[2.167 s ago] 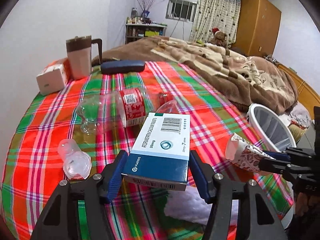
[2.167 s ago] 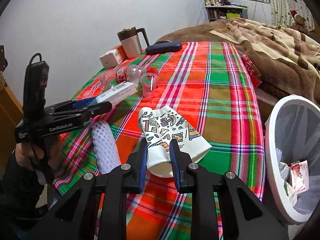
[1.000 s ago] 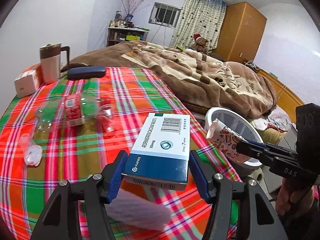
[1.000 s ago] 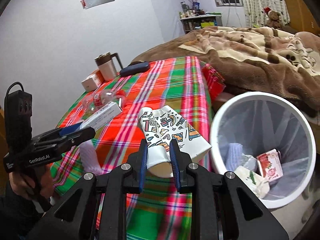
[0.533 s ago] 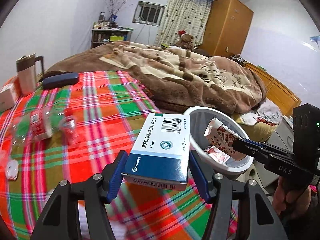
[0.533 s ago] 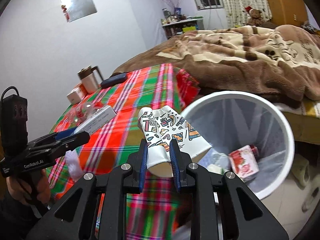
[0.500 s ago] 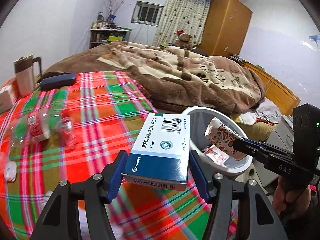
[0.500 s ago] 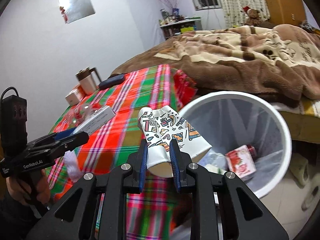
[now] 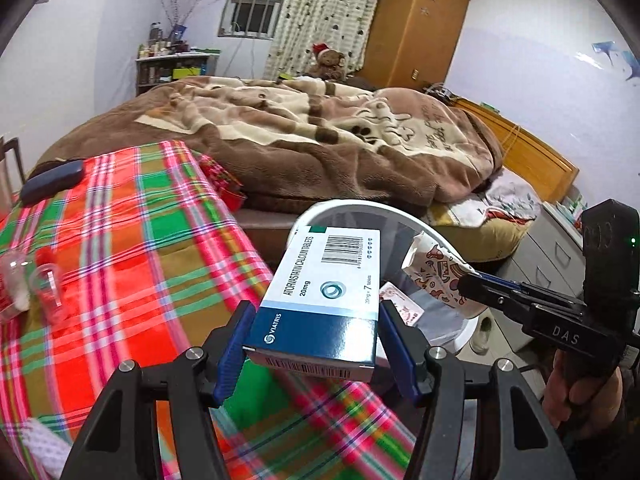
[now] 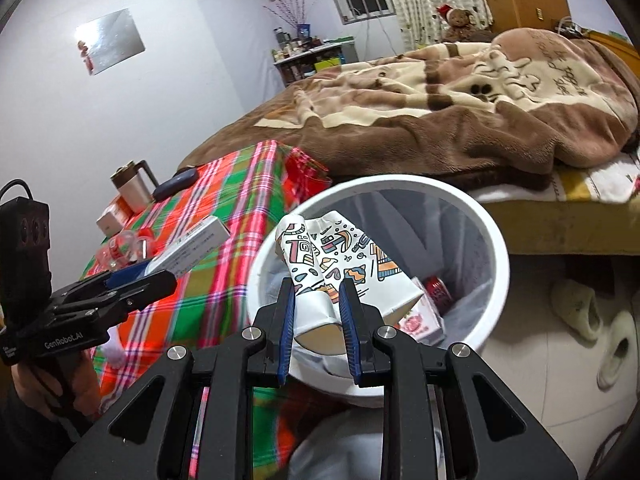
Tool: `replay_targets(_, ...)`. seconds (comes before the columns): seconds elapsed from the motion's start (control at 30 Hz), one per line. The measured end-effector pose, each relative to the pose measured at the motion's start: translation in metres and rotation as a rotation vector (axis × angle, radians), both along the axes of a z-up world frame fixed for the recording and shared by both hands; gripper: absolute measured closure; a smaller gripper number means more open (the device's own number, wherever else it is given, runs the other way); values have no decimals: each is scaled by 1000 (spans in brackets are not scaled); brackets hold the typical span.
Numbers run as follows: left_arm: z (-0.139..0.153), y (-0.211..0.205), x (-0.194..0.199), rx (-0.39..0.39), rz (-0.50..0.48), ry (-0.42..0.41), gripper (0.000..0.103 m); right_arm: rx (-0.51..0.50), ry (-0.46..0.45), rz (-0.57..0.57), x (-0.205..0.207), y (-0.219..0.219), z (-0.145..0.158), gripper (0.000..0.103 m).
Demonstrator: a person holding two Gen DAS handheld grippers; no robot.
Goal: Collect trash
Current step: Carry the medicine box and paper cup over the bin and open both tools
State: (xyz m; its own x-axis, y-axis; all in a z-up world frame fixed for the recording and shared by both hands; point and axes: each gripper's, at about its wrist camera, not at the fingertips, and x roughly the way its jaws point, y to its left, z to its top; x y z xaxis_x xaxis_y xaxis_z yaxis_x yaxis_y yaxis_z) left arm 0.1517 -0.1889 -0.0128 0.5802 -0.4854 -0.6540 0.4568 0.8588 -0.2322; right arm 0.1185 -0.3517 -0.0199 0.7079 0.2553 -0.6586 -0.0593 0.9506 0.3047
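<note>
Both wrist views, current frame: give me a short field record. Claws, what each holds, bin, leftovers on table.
left claw: shut on medicine box
right claw: shut on crushed paper cup
cup position: in front of the mouth of the white bin
bin contents: red-and-white wrappers
left on table: clear plastic bottle, dark blue case
surface: plaid tablecloth

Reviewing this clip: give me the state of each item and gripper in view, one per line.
Left gripper: shut on medicine box, box closed.
Right gripper: shut on paper cup, cup flattened, above the bin.
Trash bin: open, partly filled.
Plastic bottle: lying on the table.
Mug: upright.
</note>
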Motion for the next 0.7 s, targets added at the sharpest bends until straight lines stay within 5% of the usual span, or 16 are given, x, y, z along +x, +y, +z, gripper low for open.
replay_targets(0.7, -23, -50, 37, 13, -84, 58, 41, -4, 60, -81, 6, -26, -15, 73)
